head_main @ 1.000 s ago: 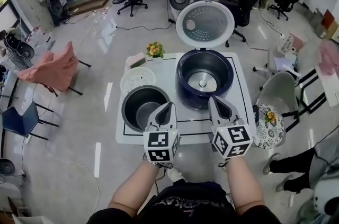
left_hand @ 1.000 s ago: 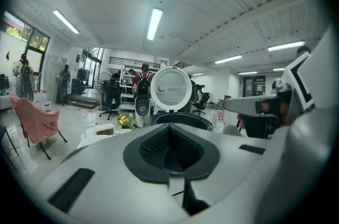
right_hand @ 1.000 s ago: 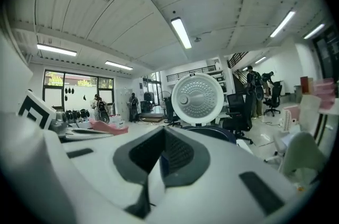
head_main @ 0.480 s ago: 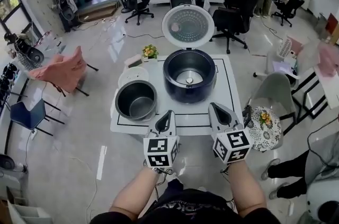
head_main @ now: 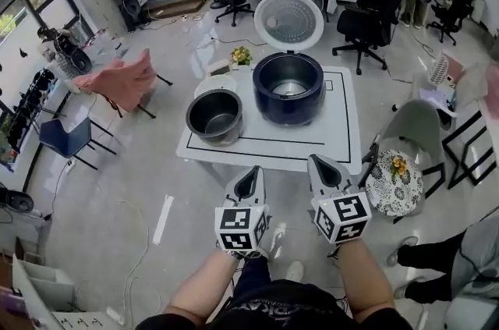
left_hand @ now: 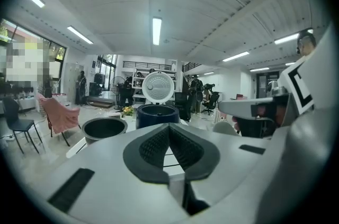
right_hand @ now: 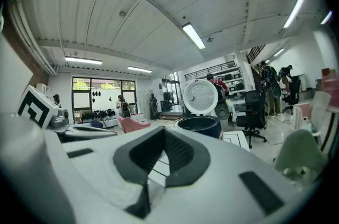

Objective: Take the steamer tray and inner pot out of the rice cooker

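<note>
Both bare forearms reach forward from the bottom of the head view, side by side and close to level. The left gripper (head_main: 250, 175) and the right gripper (head_main: 320, 164) each have their jaws pressed together with nothing between them. They hang over open floor, just short of the near edge of the white table (head_main: 312, 145) and not touching it.

On the table's left part the inner pot (head_main: 214, 116) stands upright and empty. Just behind it, toward the far left corner, lies the white steamer tray (head_main: 207, 84), partly hidden by the pot's rim. The rice cooker (head_main: 288, 86) stands at the far middle of the table, its lid (head_main: 289, 20) raised and its well empty.

Off the table's right side a round patterned stool (head_main: 394, 184) and a grey chair (head_main: 413, 125) stand close to the edge. The left side opens onto floor as far as a pink-draped chair (head_main: 125, 79). A black office chair (head_main: 366, 24) and standing people are farther back
</note>
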`<control>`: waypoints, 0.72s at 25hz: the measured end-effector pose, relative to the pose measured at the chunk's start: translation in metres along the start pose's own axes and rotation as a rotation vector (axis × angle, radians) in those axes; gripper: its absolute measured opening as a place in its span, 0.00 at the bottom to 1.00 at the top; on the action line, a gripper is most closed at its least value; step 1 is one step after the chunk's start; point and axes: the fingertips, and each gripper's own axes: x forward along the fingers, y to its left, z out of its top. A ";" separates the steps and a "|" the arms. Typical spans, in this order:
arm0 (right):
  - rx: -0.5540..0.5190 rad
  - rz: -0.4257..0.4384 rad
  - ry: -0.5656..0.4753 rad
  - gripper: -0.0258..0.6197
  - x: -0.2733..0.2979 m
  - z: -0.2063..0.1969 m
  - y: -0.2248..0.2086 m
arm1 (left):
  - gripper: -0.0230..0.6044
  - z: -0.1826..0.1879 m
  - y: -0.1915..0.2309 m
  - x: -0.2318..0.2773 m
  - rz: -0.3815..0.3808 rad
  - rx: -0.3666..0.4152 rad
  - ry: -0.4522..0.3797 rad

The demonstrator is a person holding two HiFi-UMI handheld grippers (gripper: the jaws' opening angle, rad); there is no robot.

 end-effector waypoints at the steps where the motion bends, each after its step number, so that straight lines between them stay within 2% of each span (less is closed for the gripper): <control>1: 0.001 0.013 0.003 0.04 -0.003 -0.002 0.006 | 0.04 -0.001 0.001 -0.008 0.012 0.000 -0.002; 5: -0.004 0.059 0.013 0.04 -0.009 -0.007 0.034 | 0.04 -0.003 0.013 -0.038 0.060 -0.012 -0.010; 8: 0.004 0.062 0.009 0.04 -0.008 -0.006 0.051 | 0.04 0.000 0.028 -0.054 0.068 -0.020 -0.021; 18: 0.012 0.008 0.007 0.04 0.017 -0.014 0.109 | 0.04 0.006 0.086 -0.075 0.015 -0.026 -0.035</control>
